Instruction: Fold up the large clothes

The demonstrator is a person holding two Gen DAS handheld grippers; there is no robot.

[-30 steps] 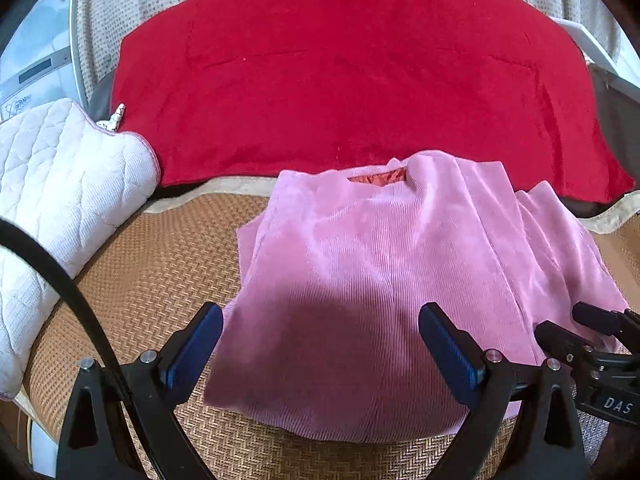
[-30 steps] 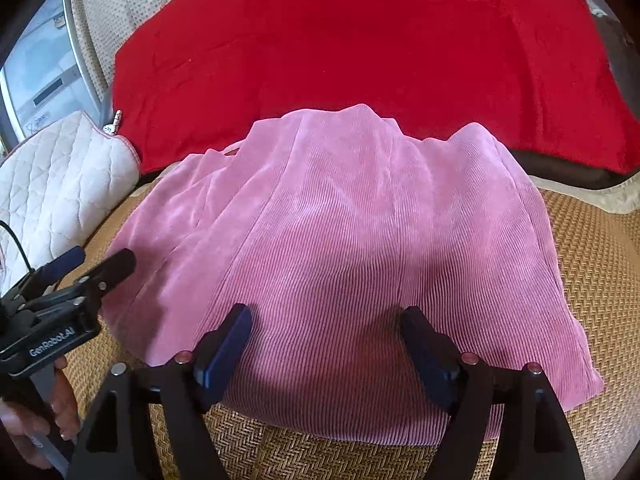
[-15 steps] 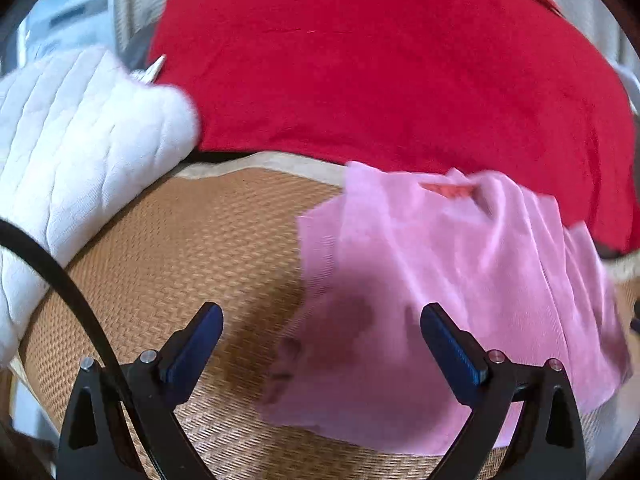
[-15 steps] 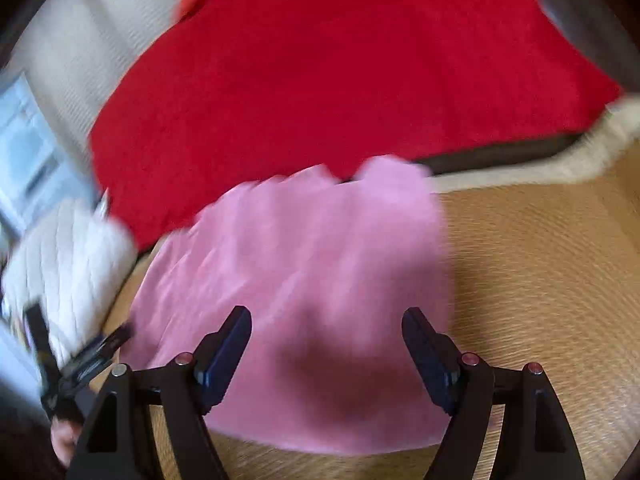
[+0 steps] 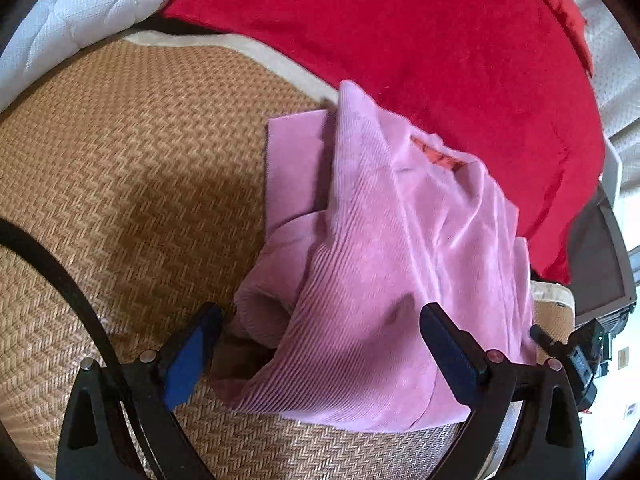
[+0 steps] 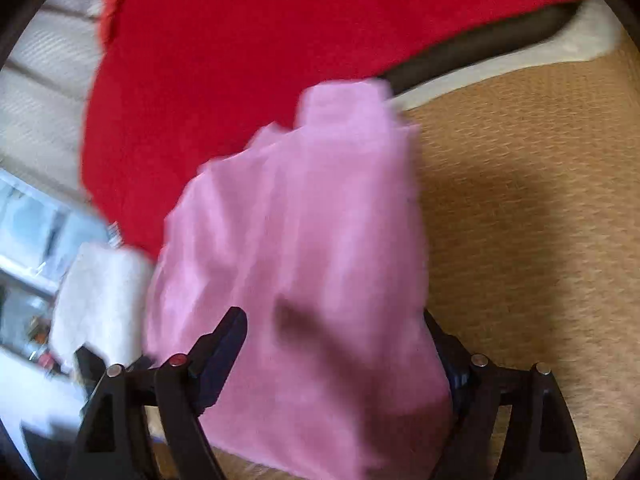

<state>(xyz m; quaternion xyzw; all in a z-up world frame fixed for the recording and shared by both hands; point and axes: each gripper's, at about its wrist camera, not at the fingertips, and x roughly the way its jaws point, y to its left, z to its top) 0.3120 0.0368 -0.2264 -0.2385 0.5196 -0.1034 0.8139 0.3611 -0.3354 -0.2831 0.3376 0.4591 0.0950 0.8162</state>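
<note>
Left wrist view: pink garment (image 5: 372, 264) seen bunched on woven mat (image 5: 120, 168), folded partway, edges uneven. Left tool (image 5: 320, 348) spread wide, nothing gripped. Right tool (image 6: 340, 360) spread too, grip unclear through blur. Squaring-up judged still needed.

1. Woven rattan mat (image 5: 132, 168) covers the seat, tan herringbone weave, pale cloth border at its far edge.
2. Folded pink corduroy garment (image 5: 384, 280) lies on the mat, bunched at the near left corner.
3. Red blanket (image 5: 420, 40) behind, touching the garment's far edge.
4. White quilted cushion (image 5: 80, 4) at the mat's far-left edge.
</note>
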